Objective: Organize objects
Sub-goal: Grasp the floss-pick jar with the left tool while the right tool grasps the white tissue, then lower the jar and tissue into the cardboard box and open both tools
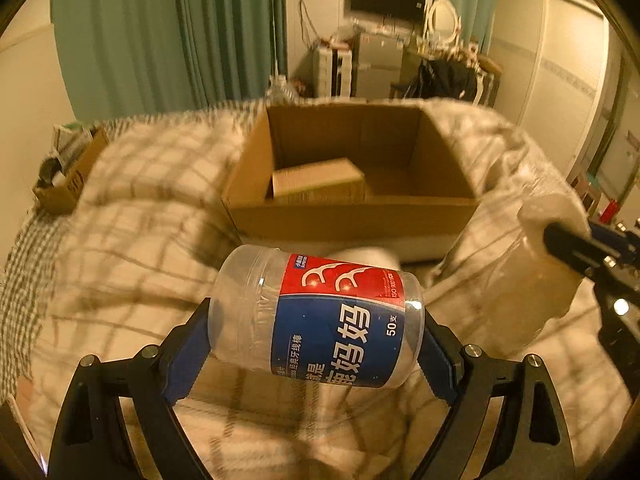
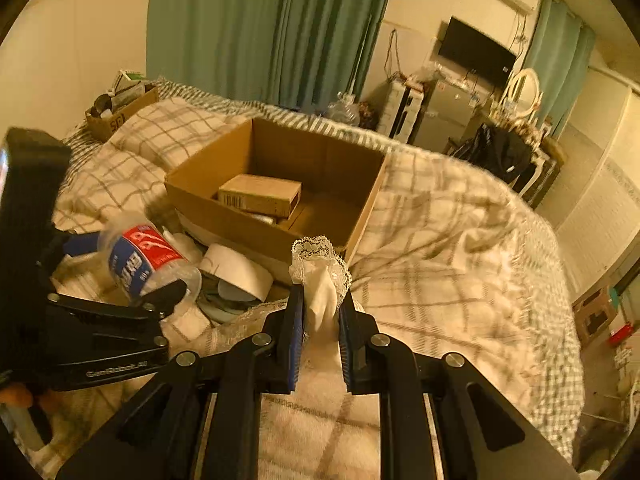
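Observation:
My left gripper [image 1: 316, 320] is shut on a clear floss-pick jar [image 1: 320, 316] with a red and blue label, held sideways above the bed in front of the open cardboard box [image 1: 352, 216]. The jar also shows in the right wrist view [image 2: 144, 260]. My right gripper [image 2: 320, 304] is shut on a white lace-trimmed cloth [image 2: 320, 276], held up just before the box's near corner [image 2: 352, 240]. A small brown carton [image 2: 260, 196] lies inside the box. In the left wrist view the cloth [image 1: 536, 280] hangs at the right.
A plaid quilt [image 2: 440, 240] covers the bed. A roll of white tape [image 2: 236, 270] and other small items lie beside the box. A second small box of things [image 2: 120, 112] sits at the bed's far left. Green curtains, furniture and a TV stand behind.

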Action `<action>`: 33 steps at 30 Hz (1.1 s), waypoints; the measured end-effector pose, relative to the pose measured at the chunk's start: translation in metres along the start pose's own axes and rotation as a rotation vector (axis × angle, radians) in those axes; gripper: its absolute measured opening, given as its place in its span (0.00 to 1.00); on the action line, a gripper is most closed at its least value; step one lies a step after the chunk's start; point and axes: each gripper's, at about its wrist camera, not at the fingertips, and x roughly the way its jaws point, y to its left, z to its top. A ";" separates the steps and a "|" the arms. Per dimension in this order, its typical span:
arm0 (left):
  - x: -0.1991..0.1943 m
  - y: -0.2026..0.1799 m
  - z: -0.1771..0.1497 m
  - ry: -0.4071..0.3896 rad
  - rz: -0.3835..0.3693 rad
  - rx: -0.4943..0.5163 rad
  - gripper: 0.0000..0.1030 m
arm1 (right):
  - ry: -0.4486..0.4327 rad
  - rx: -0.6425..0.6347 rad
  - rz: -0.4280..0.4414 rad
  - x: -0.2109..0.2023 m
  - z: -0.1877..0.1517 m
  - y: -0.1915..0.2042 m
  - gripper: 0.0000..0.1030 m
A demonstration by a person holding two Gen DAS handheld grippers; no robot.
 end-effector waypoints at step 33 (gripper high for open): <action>0.000 0.014 0.152 -0.244 -0.011 -0.032 0.89 | -0.130 -0.002 -0.109 0.051 0.151 -0.043 0.14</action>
